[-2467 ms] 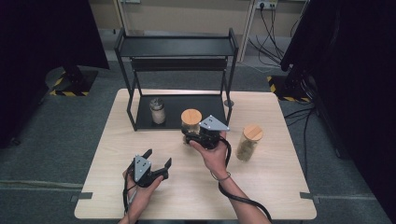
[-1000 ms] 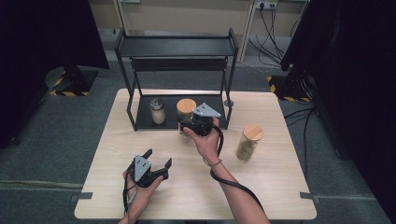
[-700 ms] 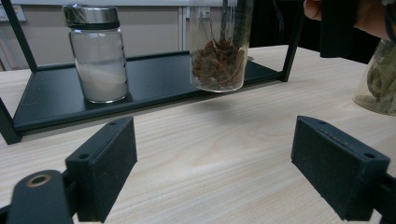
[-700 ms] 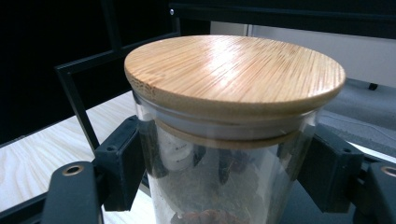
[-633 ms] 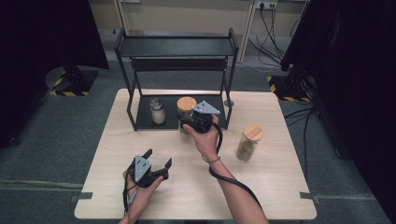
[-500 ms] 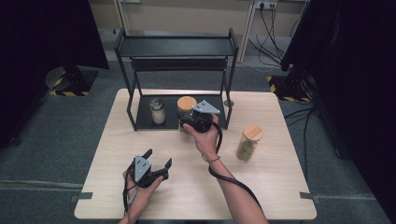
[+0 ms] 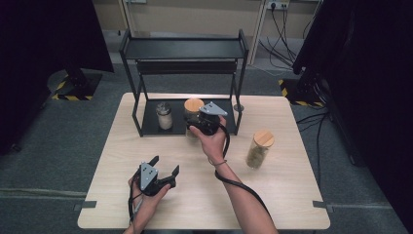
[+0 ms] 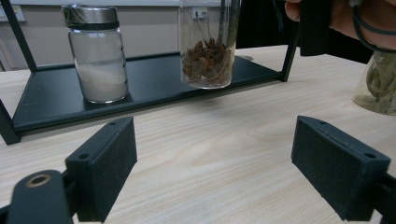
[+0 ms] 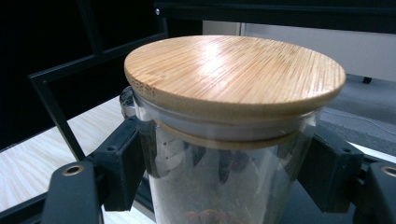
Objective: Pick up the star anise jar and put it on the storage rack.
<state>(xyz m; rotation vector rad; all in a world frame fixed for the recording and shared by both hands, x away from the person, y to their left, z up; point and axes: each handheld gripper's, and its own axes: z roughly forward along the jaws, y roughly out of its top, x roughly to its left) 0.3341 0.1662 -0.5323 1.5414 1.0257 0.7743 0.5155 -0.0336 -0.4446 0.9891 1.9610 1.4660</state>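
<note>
A wooden-lidded glass jar [image 7: 193, 113] is pinched between the right gripper's [image 7: 202, 122] jaws on the black rack's [image 7: 185, 48] lower shelf, beside a metal-lidded jar [image 7: 164, 115]. The left gripper [image 7: 162, 171] is held spread above the table [image 7: 287, 195]; another jar [image 7: 258, 148] is seen well apart.

Jars: three in total. Two have wooden lids, one [image 7: 193, 113] at the near edge of the rack's lower shelf and one [image 7: 258, 148] on the table at right. One has a metal lid [image 7: 164, 115] and stands at shelf left. Racks [image 7: 182, 48]: one. Grippers: two, left [image 7: 163, 166] and right [image 7: 196, 123]. Tables [image 7: 292, 195]: one.
</note>
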